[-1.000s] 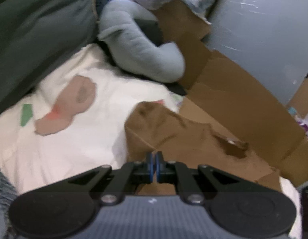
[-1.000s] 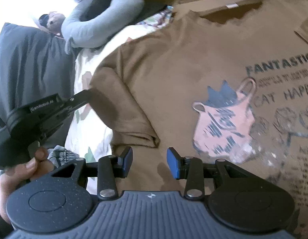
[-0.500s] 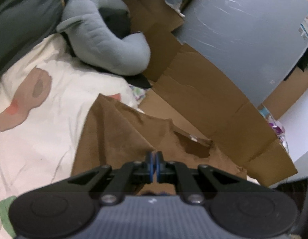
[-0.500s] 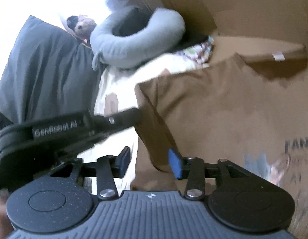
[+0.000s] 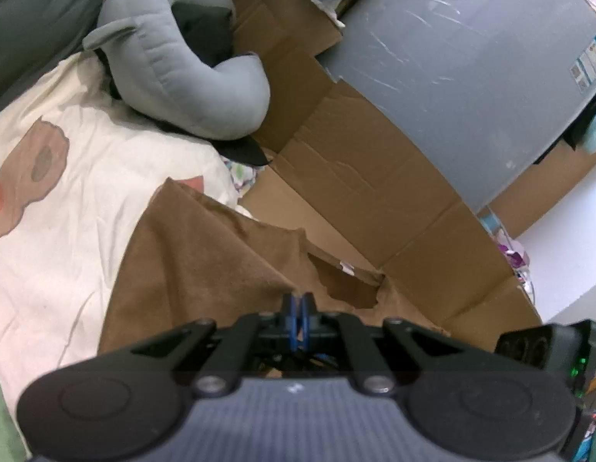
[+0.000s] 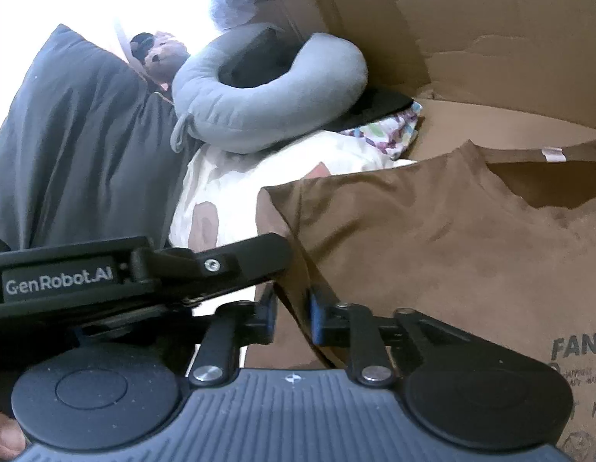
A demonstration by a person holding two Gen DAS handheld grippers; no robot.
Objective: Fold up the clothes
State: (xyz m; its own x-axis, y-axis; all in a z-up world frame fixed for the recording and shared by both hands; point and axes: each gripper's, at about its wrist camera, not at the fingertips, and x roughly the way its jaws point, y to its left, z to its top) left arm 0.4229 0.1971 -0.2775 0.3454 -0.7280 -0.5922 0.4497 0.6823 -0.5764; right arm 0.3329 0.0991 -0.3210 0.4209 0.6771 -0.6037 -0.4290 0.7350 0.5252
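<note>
A brown T-shirt (image 6: 452, 254) with a printed front lies on flattened cardboard and a white bedsheet; it also shows in the left wrist view (image 5: 205, 261). My left gripper (image 5: 298, 308) is shut on the shirt's left sleeve edge and holds it lifted and folded inward. In the right wrist view the left gripper's body (image 6: 143, 273) crosses just in front. My right gripper (image 6: 292, 317) is open, its jaws on either side of the shirt's folded left edge.
A grey U-shaped neck pillow (image 5: 174, 73) lies at the back, beside a dark pillow (image 6: 78, 142). Flattened cardboard (image 5: 375, 192) lines the right side, with a large grey panel (image 5: 471, 57) behind it. The white patterned sheet (image 5: 66, 211) spreads to the left.
My left gripper has carried the sleeve up and inward over the shirt body. My right gripper has moved left to the shirt's folded edge and its jaws have narrowed a little.
</note>
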